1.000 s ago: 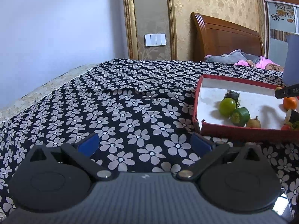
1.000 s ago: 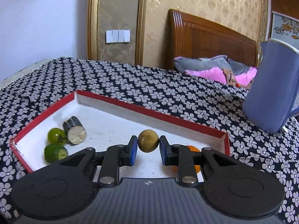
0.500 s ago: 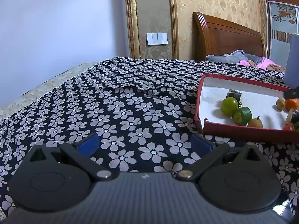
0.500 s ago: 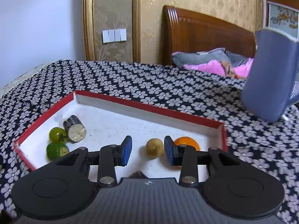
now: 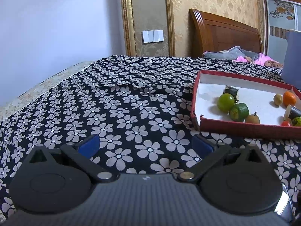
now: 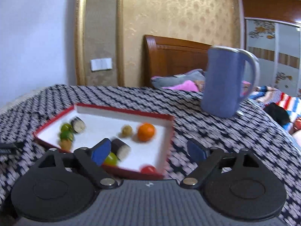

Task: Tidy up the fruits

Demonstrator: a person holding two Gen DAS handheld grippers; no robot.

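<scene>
Fruits sit in a red-walled tray [image 5: 244, 130] with a white floor, on a black cloth with white flowers [image 5: 131, 113]. Left wrist view: round green fruit [image 5: 225, 102] touching a cut green piece [image 5: 239, 111], a dark-skinned cut chunk [image 5: 231, 91] just behind them, a small brown fruit [image 5: 252, 119] by the near wall. Toward the far right corner, a yellow-brown fruit [image 5: 278, 99] just beside an orange [image 5: 289, 98]. More pieces at the right edge, partly cut off: a second dark chunk [image 5: 293, 111], a small red fruit [image 5: 286, 123], a green one [image 5: 297, 121].

Left gripper [image 5: 145, 146] over bare cloth, left of the tray, jaws wide, nothing between them.

Right wrist view is motion-blurred. Right gripper [image 6: 148, 152] jaws wide and empty, straddling the tray's near right corner [image 6: 170, 131]; left pad is over the tray, right pad over cloth. Orange [image 6: 146, 131] and yellow-brown fruit [image 6: 126, 130] lie on the tray floor, apart from the jaws. Blue mug [image 6: 223, 81] stands on the cloth beyond the tray's far right corner. Wooden headboard [image 5: 223, 32] behind.
</scene>
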